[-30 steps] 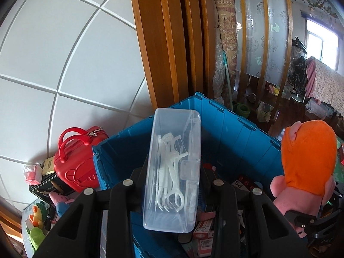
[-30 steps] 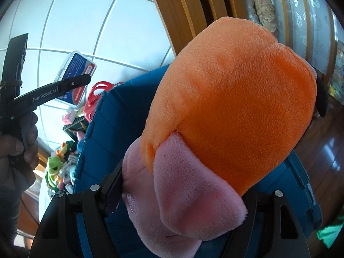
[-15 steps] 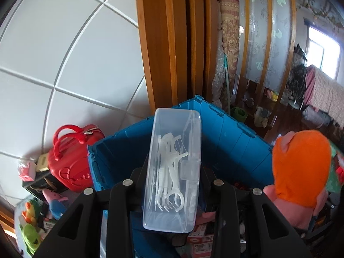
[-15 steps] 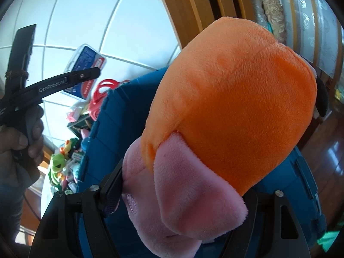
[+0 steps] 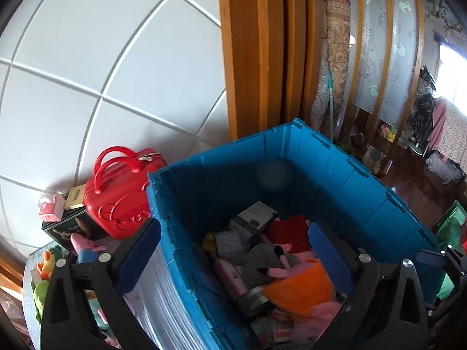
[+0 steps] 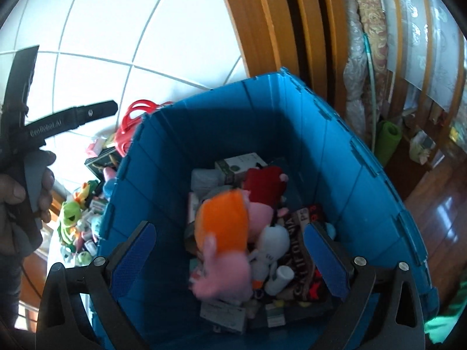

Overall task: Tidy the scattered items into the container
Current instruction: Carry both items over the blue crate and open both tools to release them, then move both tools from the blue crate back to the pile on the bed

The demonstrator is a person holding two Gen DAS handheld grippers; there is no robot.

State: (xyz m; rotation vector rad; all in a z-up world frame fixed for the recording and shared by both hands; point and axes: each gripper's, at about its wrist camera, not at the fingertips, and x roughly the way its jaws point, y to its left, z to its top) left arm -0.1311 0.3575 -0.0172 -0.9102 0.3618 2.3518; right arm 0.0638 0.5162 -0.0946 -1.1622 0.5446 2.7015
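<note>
A blue plastic crate (image 5: pixel 335 175) (image 6: pixel 364 175) holds several toys and boxes. The orange and pink plush pig (image 6: pixel 224 239) lies blurred inside it and also shows in the left wrist view (image 5: pixel 300 288). My left gripper (image 5: pixel 233 250) is open and empty over the crate's left rim; it also shows from the side in the right wrist view (image 6: pixel 73 116). My right gripper (image 6: pixel 230 250) is open and empty above the crate. The clear floss-pick box is not in sight.
A red toy suitcase (image 5: pixel 122 198), a dark box (image 5: pixel 73 227) and several small toys, among them a green frog (image 6: pixel 70 215), lie on the table left of the crate. White tiled wall and wooden door frame (image 5: pixel 248 58) stand behind.
Both grippers opened. The floss-pick box left my left gripper and is gone from view. The plush pig dropped from my right gripper into the crate.
</note>
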